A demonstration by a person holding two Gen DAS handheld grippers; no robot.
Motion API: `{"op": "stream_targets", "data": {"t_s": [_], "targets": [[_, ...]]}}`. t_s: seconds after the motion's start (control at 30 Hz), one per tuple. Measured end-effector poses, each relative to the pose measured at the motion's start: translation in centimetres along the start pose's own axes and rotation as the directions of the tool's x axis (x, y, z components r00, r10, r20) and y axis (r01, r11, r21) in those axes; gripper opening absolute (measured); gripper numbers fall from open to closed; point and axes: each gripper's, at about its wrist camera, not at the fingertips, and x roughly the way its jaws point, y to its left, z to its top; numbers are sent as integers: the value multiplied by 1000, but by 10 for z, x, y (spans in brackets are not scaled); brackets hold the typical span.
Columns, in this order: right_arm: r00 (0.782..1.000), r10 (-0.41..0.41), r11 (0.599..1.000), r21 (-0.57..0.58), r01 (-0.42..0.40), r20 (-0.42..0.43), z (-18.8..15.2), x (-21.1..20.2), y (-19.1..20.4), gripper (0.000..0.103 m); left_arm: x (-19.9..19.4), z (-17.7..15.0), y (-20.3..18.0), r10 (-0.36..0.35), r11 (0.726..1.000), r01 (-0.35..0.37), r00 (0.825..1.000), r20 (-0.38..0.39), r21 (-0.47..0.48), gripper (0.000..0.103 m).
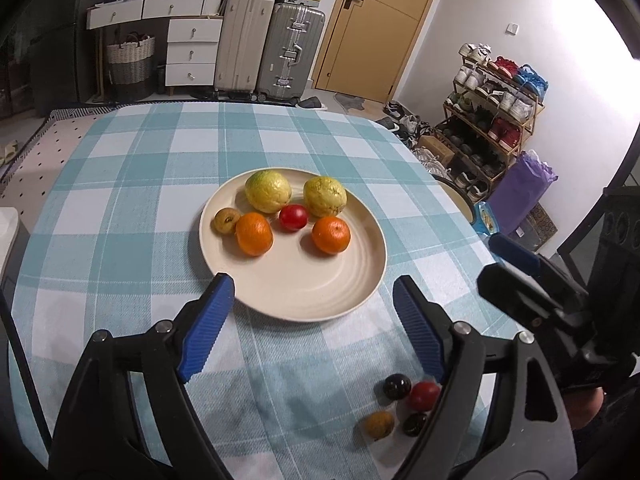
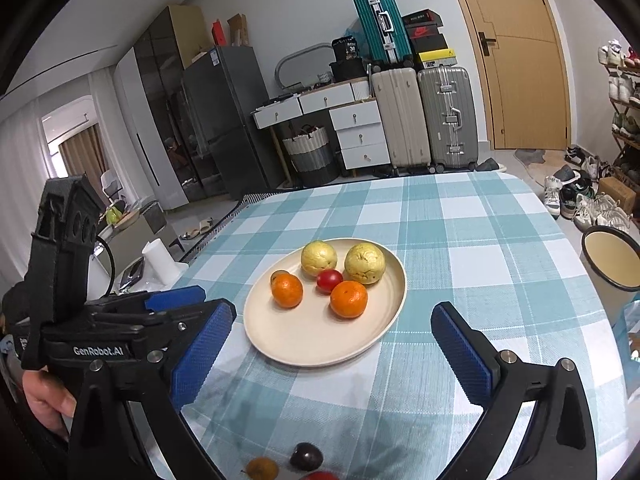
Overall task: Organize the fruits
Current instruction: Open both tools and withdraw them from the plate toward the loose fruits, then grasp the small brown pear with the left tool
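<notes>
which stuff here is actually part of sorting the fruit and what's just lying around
Part of the job:
- plate
- two guavas on it
- two oranges on it
- red fruit on it
- small brown fruit on it
- loose small fruits on the tablecloth
- left gripper and right gripper, both open and empty

Just lying about:
- suitcases
- shoe rack
- drawers
- woven basket

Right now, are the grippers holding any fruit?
Left gripper: open, holding nothing.
Right gripper: open, holding nothing.
</notes>
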Motion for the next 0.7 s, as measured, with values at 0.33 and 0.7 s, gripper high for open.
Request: {"op": "stream_targets", "data": {"t_s": [0.33, 0.7], "targets": [[1000, 0, 1000, -11, 1, 16, -11, -22, 9, 103, -7, -26, -1, 21, 1000, -21, 1000, -10, -14, 85], [1000, -16, 1000, -5, 16, 25, -28, -44, 7, 103, -5, -62, -17, 16, 999, -14, 999, -52, 36, 95]]}}
